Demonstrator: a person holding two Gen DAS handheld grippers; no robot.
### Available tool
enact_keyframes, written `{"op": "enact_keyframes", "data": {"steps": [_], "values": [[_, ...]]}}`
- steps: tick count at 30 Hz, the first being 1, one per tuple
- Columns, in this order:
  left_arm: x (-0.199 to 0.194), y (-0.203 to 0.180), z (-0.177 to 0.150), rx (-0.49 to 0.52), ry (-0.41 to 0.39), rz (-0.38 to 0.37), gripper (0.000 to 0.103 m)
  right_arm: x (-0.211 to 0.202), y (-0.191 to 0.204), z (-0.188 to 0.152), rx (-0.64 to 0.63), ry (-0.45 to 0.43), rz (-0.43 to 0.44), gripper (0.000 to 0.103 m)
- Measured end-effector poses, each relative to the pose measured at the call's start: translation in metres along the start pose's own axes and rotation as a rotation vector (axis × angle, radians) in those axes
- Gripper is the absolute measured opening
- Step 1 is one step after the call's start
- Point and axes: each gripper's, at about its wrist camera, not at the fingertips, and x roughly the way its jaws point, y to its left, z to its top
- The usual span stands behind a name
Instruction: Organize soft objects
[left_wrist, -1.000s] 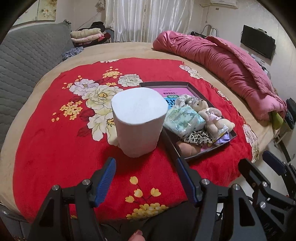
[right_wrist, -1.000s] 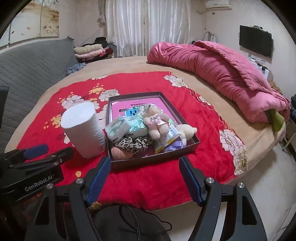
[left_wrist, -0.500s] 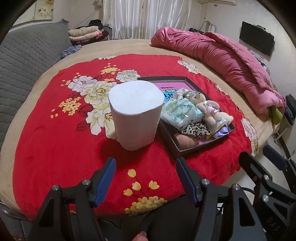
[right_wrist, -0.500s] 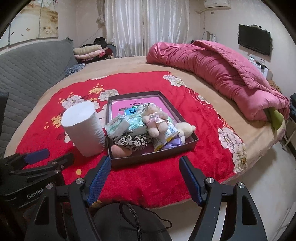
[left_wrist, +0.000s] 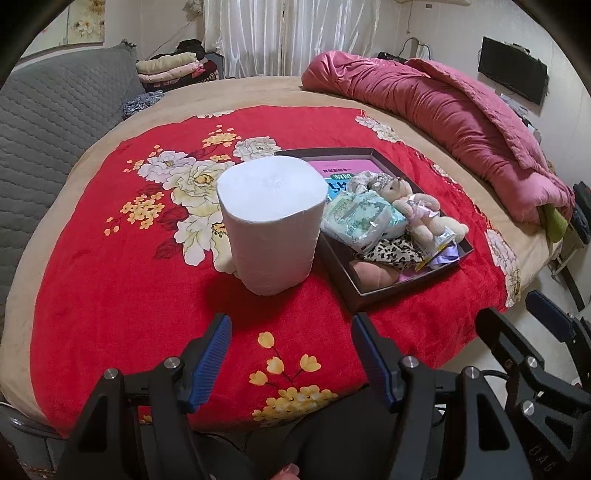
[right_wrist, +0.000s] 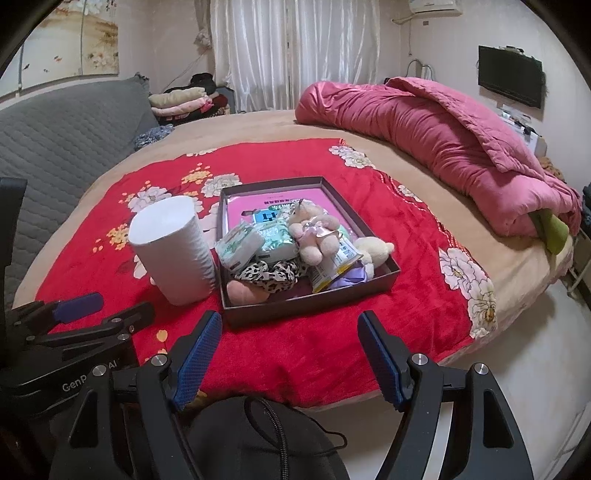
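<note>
Left cam: the left claw (left_wrist: 291, 354) is spread wide w/ nothing in it. The big white paper roll (left_wrist: 271, 221) stands up tall on the red blanket (left_wrist: 103, 280), straight ahead at 12 o'clock, close by. The box (left_wrist: 373, 291) sits at 2 o'clock.

Right cam: the right claw (right_wrist: 290, 352) is spread wide too, empty. The box (right_wrist: 314, 306) of soft stuff is at 12 o'clock; the roll (right_wrist: 173, 251) is at 10. So the left claw looks nearer the roll.

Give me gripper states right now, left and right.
Left gripper: open, empty, short of the paper roll.
Right gripper: open, empty, short of the box.
</note>
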Motion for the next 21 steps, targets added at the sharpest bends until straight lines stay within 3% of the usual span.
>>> {"op": "enact_keyframes", "data": {"steps": [21], "values": [[-0.0021, -0.0038, -0.0023, 0.007, 0.001, 0.008, 0.067, -0.0081, -0.0063, -0.0009, 0.032, -0.023, -0.005, 0.077]]}}
